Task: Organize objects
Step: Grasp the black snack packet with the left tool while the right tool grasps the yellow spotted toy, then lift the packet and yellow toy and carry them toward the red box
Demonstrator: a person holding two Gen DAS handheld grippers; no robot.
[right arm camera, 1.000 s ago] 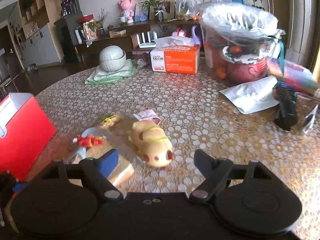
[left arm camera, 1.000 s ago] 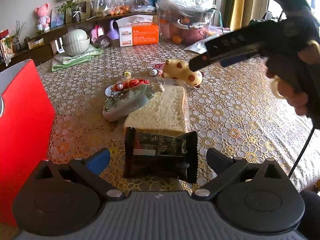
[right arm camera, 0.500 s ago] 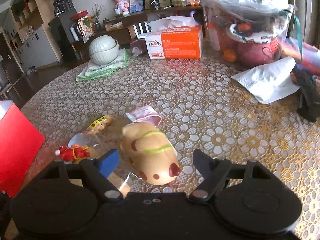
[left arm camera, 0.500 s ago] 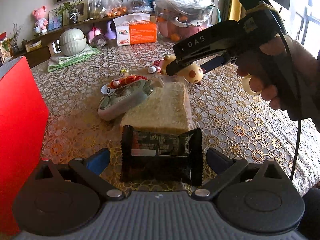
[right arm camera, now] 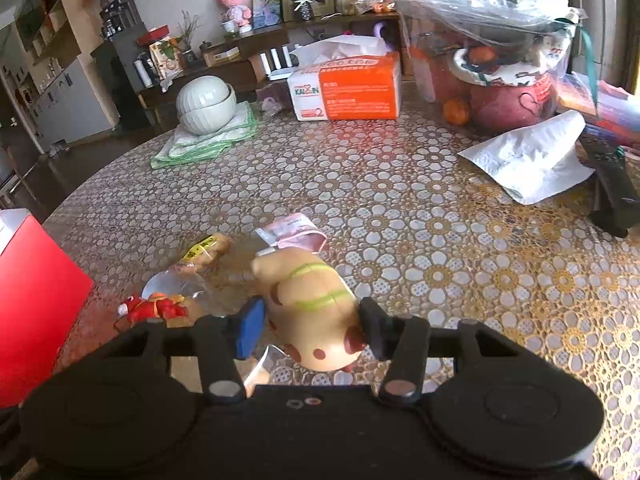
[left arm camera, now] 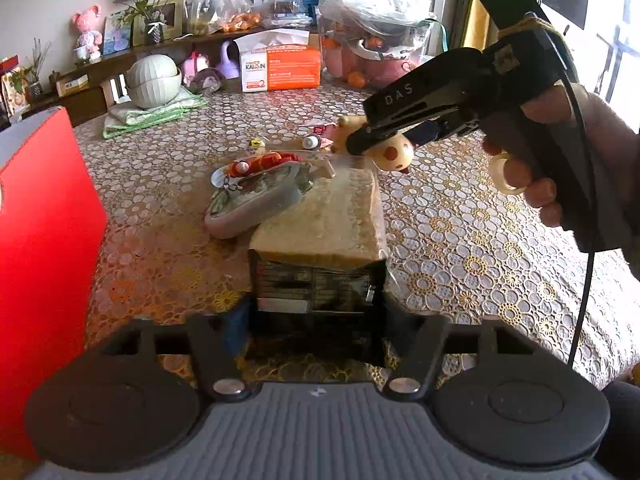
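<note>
Left gripper (left arm camera: pixel 316 320), right gripper (right arm camera: pixel 310 322) fingers clamped.

A round worktop (right arm camera: pixel 400 208) under a floral lace cover carries an orange tissue box (right arm camera: pixel 348 88) at twelve o'clock, stacked bowls on green cloths (right arm camera: pixel 206 104) at ten, white paper (right arm camera: pixel 532 160) at two, and a red box (right arm camera: pixel 32 292) at eight.

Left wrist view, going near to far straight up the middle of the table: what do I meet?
Black snack packet between the left jaws → yellow sponge block → spotted toy animal in the right gripper → orange tissue box.
</note>
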